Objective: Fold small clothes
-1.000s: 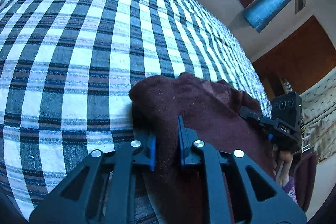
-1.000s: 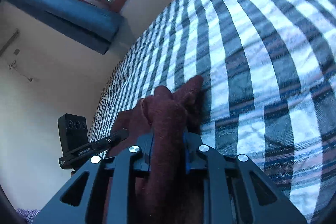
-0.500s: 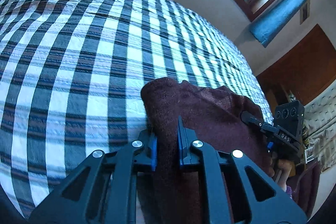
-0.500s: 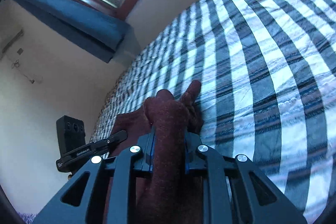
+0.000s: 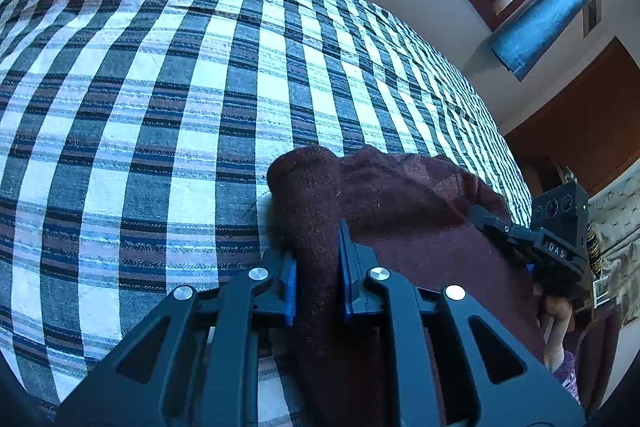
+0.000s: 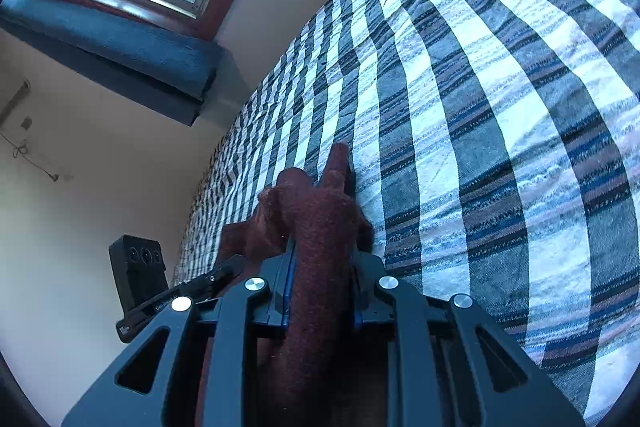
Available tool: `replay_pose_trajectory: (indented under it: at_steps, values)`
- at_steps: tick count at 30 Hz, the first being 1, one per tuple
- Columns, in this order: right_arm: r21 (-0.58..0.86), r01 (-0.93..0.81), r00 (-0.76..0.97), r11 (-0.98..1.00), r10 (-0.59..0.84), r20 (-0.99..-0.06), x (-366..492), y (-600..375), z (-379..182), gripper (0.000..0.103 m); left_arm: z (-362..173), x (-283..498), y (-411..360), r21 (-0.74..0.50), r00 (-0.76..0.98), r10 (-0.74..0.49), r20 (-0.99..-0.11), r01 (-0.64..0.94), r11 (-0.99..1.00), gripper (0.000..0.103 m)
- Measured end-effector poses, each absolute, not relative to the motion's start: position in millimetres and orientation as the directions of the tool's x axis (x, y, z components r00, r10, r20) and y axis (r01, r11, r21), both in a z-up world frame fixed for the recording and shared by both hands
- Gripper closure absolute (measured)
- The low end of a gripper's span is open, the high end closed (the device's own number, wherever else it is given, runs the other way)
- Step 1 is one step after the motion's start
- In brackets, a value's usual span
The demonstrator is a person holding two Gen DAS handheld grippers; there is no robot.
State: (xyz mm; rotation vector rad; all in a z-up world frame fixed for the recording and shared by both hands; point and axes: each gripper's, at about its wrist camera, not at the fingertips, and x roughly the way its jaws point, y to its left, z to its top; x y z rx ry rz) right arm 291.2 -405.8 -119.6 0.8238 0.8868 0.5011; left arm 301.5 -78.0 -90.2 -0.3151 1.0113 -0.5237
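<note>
A dark maroon knitted garment is lifted over a bed with a blue, white and brown checked cover. My left gripper has a thick fold of it pinched between its blue pads, and its jaws are opening slightly. In the right wrist view another bunched fold of the garment sits between the pads of my right gripper, whose jaws are also easing open. Each gripper appears in the other's view: the right one at the garment's far edge, the left one at lower left.
The checked cover stretches ahead of both grippers to a pale wall. A window with a rolled blue blind is above the bed's far side. A wooden door stands at the right. A hand holds the right gripper.
Both grippers have carried the garment further across the bed. The wall and window now fill more of each view. The cloth stays pinched in both.
</note>
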Motion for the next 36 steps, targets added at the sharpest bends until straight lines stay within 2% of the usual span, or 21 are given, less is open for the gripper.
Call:
replay_pose_trajectory:
  at_steps: [1,3,4,5,6,12,24,36]
  values:
    - [0.809,-0.047,0.553,0.586,0.689,-0.468,290,-407,-119,0.076,-88,301,-79,-0.482,0.423,-0.554,-0.717,0.275,0.832,0.085]
    - [0.815,-0.035,0.563,0.578,0.686,-0.462,285,-411,-118,0.068,-84,297,-81,-0.488,0.420,-0.563,-0.712,0.281,0.827,0.075]
    - [0.815,-0.034,0.567,0.579,0.683,-0.462,284,-412,-116,0.060,-82,296,-81,-0.494,0.419,-0.568,-0.709,0.280,0.823,0.071]
    - [0.812,-0.034,0.571,0.582,0.678,-0.462,280,-414,-113,0.051,-80,292,-78,-0.504,0.416,-0.576,-0.704,0.279,0.817,0.060]
    - [0.810,-0.034,0.579,0.586,0.672,-0.462,276,-417,-109,0.047,-78,290,-74,-0.518,0.411,-0.587,-0.698,0.277,0.809,0.052]
    - [0.826,-0.032,0.617,0.563,0.662,-0.427,235,-438,-93,0.040,-67,257,-49,-0.593,0.389,-0.650,-0.654,0.270,0.758,0.033]
    - [0.832,0.019,0.614,0.555,0.650,-0.448,138,-445,-102,0.038,-72,170,-37,-0.679,0.311,-0.720,-0.620,0.247,0.691,0.023]
    - [0.824,0.003,0.578,0.567,0.671,-0.464,104,-420,-108,0.038,-94,145,-55,-0.734,0.273,-0.749,-0.604,0.176,0.656,0.022]
